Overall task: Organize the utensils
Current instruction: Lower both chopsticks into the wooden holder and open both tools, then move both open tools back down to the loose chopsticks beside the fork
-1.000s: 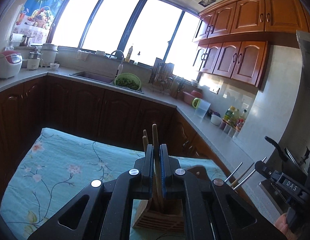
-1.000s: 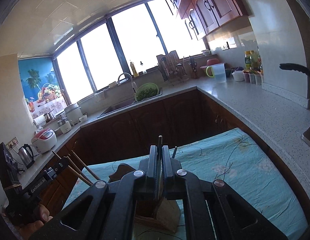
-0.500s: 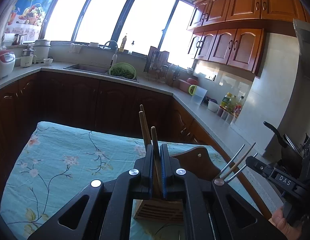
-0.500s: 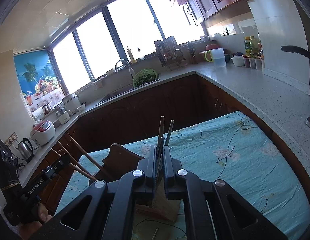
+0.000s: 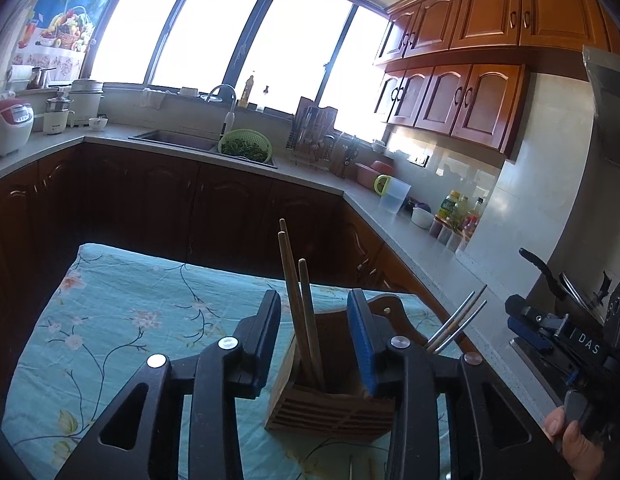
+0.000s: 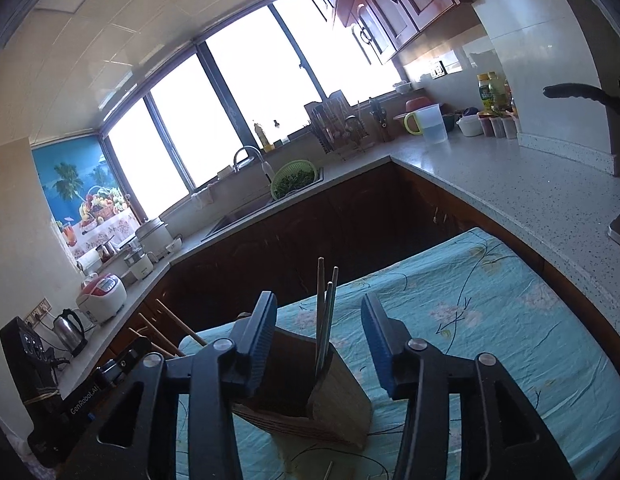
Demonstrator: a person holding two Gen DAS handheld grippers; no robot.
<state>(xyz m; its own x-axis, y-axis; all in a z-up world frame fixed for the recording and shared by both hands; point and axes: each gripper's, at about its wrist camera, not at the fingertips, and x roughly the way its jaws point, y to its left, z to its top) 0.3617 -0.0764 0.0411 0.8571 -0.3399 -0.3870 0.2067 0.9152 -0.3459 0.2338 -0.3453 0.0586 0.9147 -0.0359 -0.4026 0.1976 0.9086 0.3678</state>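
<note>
A wooden utensil holder (image 5: 330, 400) stands on the floral blue tablecloth (image 5: 122, 320). In the left wrist view, wooden chopsticks (image 5: 294, 300) stand in it between the fingers of my open left gripper (image 5: 314, 336), free of the pads. Metal chopsticks (image 5: 454, 326) stick up at the holder's right side. In the right wrist view, the metal chopsticks (image 6: 324, 312) stand in the holder (image 6: 330, 400) between the spread fingers of my open right gripper (image 6: 320, 340). The wooden chopsticks (image 6: 170, 328) show at the left there.
The table is edged by dark cabinets and a grey counter (image 5: 410, 232) with a jug and bottles at the right. A sink with a green colander (image 5: 244, 148) lies behind. The other gripper's body (image 5: 570, 344) is close at the right. Loose utensils lie on the cloth below the holder (image 5: 350, 468).
Both grippers opened and let go of their chopsticks, which now stand in the holder. Both views dropped lower toward the holder.
</note>
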